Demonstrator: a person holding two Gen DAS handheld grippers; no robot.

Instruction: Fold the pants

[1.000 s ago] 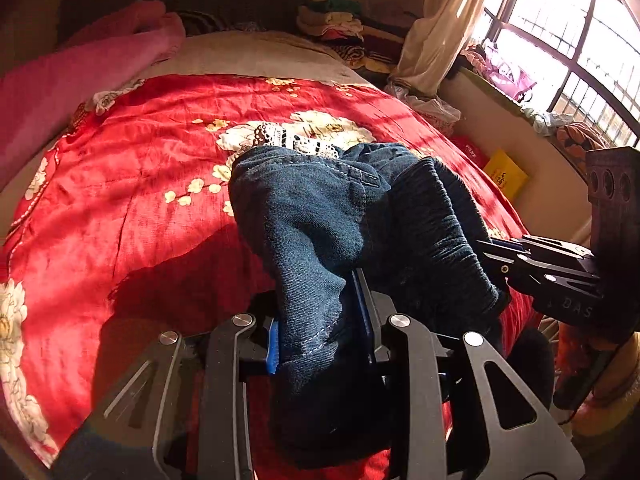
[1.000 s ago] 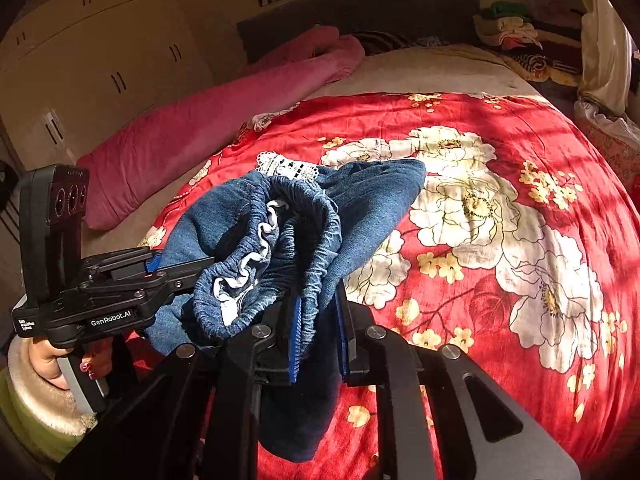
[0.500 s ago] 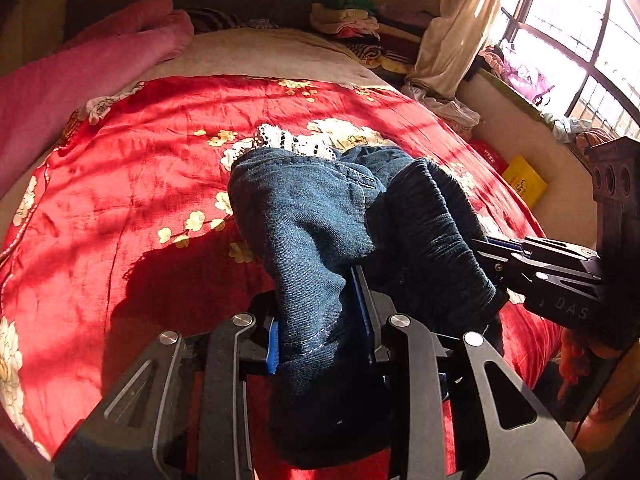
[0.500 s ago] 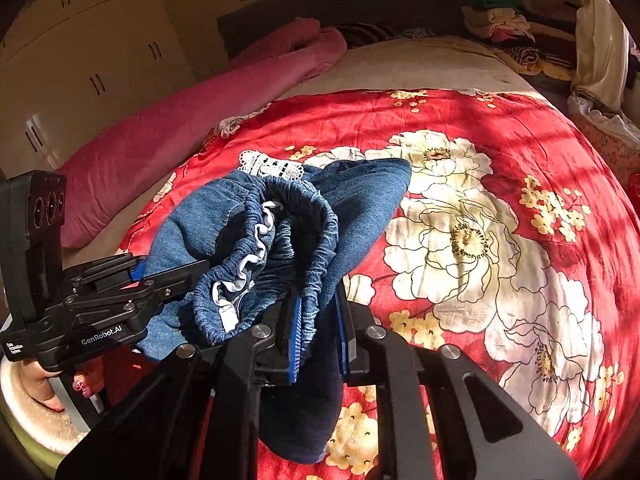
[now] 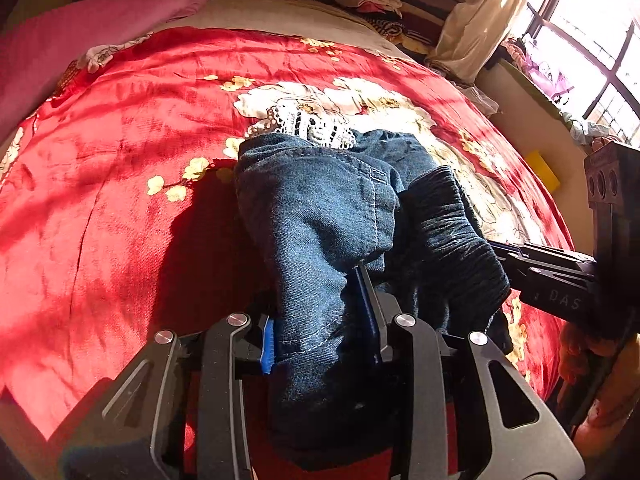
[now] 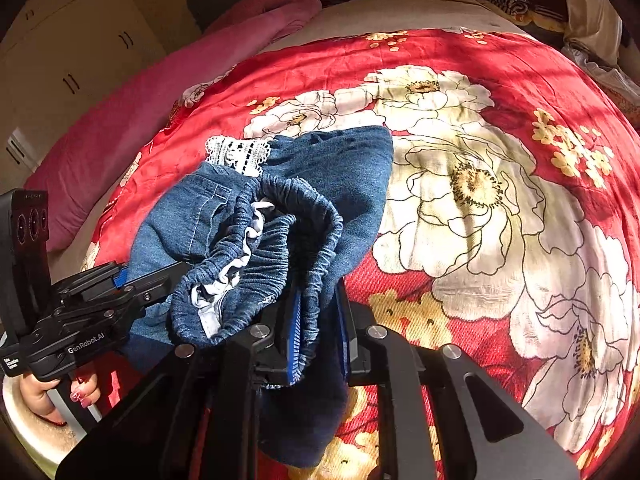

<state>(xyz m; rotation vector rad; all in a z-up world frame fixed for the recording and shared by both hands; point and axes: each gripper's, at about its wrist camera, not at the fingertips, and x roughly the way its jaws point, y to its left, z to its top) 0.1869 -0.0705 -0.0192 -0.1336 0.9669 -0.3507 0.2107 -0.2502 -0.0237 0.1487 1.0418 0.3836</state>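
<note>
- Looking along the left gripper [image 5: 320, 312], a thick fold of dark blue denim pants [image 5: 320, 216] is seen gripped between its blue-padded fingers [image 5: 267, 340], whose jaws are opening slightly with the cloth still pressed between them.
- The bunched pants are held over a glossy red bedspread [image 5: 120, 184] printed with large cream flowers; a white lace trim [image 5: 308, 124] shows at the far edge of the denim.
- A ribbed, gathered waistband [image 5: 456, 232] is seen beside the right gripper [image 5: 508, 254], at the frame's right.
- In the right wrist view, the right gripper [image 6: 318, 320] is shown clamped narrowly on the elastic, shirred waistband [image 6: 280, 240], with a denim end hanging below.
- A pink quilt [image 6: 168, 96] lies along the bed's left side.
</note>
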